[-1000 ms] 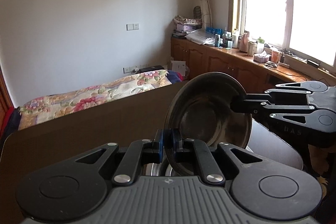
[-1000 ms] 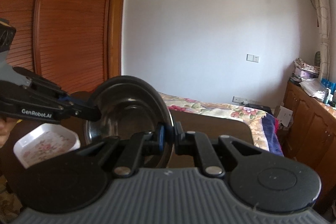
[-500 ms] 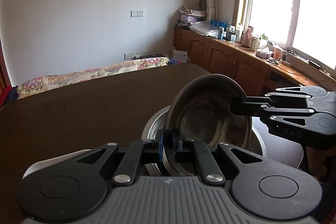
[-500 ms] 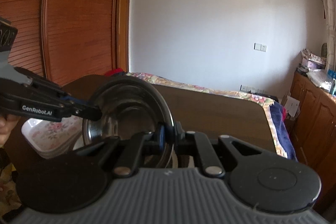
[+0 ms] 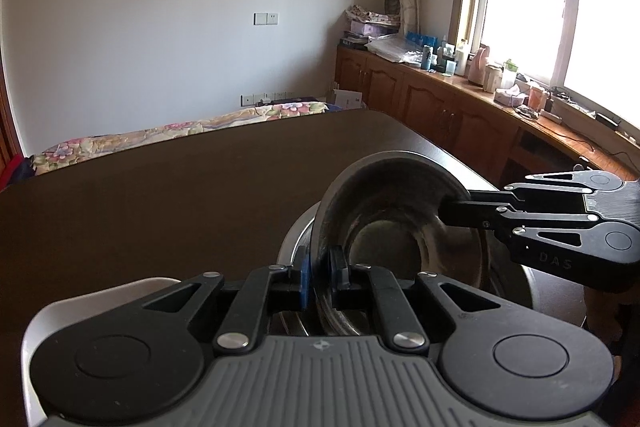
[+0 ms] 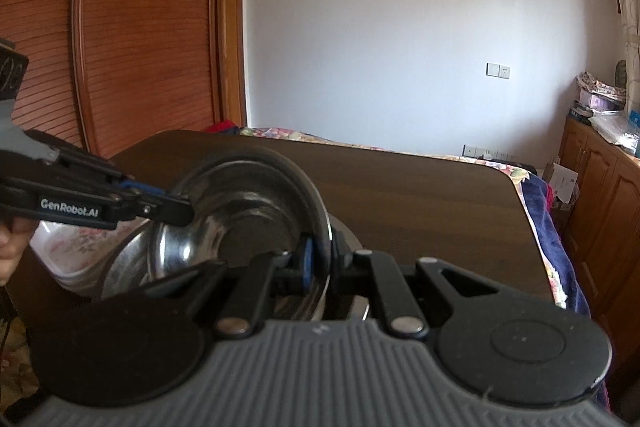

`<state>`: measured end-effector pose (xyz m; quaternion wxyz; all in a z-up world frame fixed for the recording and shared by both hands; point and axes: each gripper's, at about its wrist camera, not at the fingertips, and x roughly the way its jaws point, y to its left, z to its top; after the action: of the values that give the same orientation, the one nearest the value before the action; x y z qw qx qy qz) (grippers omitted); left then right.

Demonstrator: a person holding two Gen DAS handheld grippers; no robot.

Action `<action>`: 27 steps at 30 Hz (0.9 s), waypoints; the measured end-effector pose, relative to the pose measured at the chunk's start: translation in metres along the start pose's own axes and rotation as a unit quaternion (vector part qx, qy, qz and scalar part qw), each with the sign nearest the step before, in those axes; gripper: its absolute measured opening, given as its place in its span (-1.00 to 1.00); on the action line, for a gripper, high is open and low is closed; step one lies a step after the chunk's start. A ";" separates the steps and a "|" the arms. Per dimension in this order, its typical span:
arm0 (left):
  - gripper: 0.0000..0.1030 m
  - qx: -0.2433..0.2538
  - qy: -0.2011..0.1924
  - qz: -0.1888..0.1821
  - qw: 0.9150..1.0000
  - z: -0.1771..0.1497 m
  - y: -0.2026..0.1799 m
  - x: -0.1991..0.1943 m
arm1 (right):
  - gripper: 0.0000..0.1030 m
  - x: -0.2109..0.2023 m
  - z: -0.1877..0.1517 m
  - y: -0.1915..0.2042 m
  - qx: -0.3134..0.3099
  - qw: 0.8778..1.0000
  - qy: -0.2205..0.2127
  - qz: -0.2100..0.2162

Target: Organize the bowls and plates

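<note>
Both claws pinched on the rim of one steel bowl (image 5: 400, 227), opposite sides. Left claw (image 5: 318, 277) has the near rim edge right between its pads; right claw (image 6: 320, 261) holds the rim on its own side, and in the left wrist view it comes in from the right at the far rim. Jaws narrow on both, rim only between the pads, nothing else.

Bowl hangs just ahead of each claw, tilted so the opening faces the left camera. Directly under it sits a larger steel bowl (image 5: 298, 239) on the dark counter (image 5: 160, 195). Can't tell whether the two touch. White floral dish (image 6: 68, 251) beside and behind the left claw in the right wrist view.

Handling, my read:
- Thin sheet steel, light, stiff, won't break.
- Polished rim is slippery, so a pinch can slide or pivot. Two opposite grips stop the swing.
- Rim is the only place to grab, as the wall is too smooth and curved.
- Level it before nesting, or the lower edge may catch the big bowl and clang or skid.
</note>
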<state>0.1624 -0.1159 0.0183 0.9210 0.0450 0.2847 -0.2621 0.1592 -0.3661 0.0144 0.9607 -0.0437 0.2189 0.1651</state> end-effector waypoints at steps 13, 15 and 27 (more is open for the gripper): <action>-0.13 0.008 -0.008 0.002 1.000 -0.002 -0.003 -0.001 | -0.37 0.000 -0.003 0.005 0.006 1.000 -0.015 0.009; -0.13 0.010 -0.015 0.004 1.000 -0.003 -0.005 -0.005 | -0.25 -0.002 -0.004 0.006 0.006 1.000 -0.021 0.011; 0.50 0.011 -0.085 0.031 0.996 -0.013 -0.018 -0.040 | 0.04 -0.024 -0.016 0.009 0.026 0.998 -0.062 -0.004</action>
<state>0.1188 -0.1099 0.0306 0.9490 0.0410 0.2007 -0.2398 0.1294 -0.3673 0.0098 0.9740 -0.0088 0.1626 0.1577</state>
